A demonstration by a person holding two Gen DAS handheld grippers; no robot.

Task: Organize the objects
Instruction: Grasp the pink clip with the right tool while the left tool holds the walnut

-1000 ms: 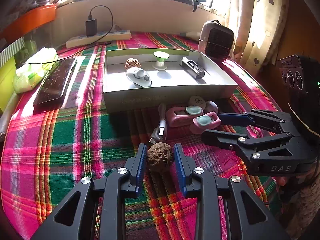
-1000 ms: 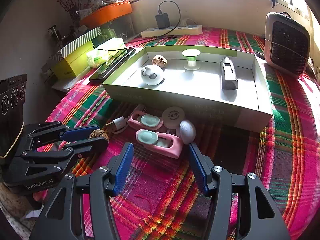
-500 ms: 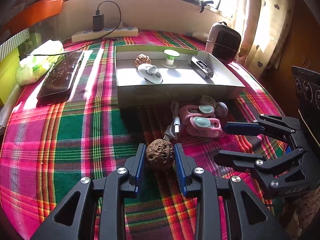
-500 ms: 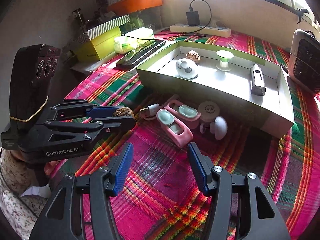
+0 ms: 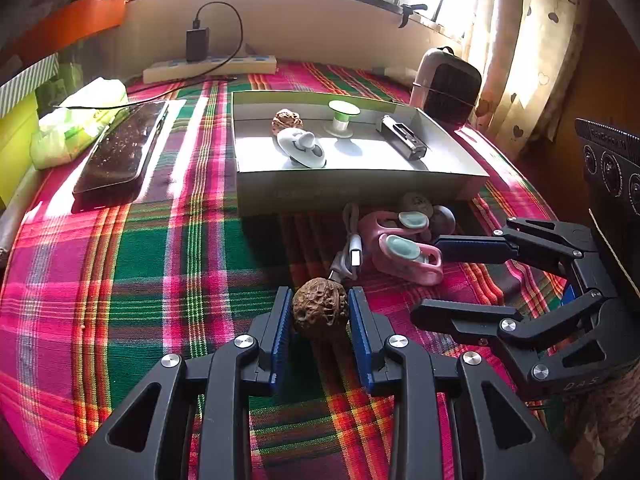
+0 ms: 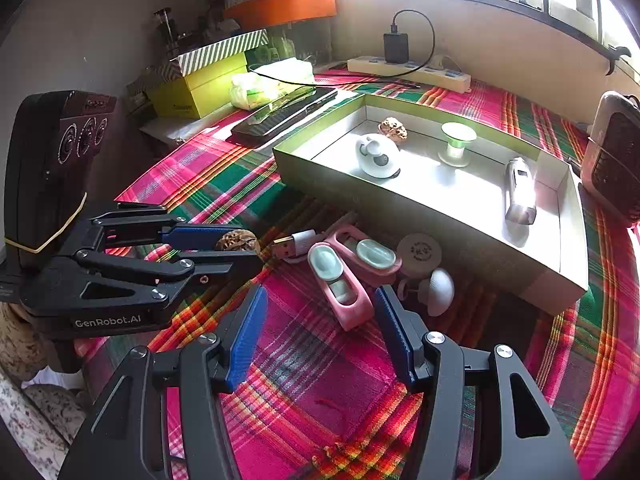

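Note:
My left gripper [image 5: 320, 306] is shut on a brown walnut [image 5: 319, 309] and holds it above the plaid cloth, in front of the grey box [image 5: 352, 192]. The walnut also shows in the right wrist view [image 6: 238, 240], between the left gripper's fingers [image 6: 200, 236]. My right gripper [image 6: 320, 306] is open and empty, just short of two pink cases [image 6: 340, 280]. It shows at the right of the left wrist view [image 5: 436, 278]. The box holds another walnut [image 5: 286, 119], a white mouse-like item [image 5: 302, 147], a green spool [image 5: 343, 117] and a silver device [image 5: 402, 142].
A USB cable [image 5: 352, 248], a round disc [image 6: 420, 252] and a white knob [image 6: 440, 292] lie by the pink cases. A dark phone [image 5: 120, 152], tissue pack [image 5: 76, 120], power strip [image 5: 208, 68] and small heater [image 5: 448, 84] surround the box.
The left gripper has lifted and pulled back with the walnut. The right gripper has swung to the left, closer to the pink cases, and stays open.

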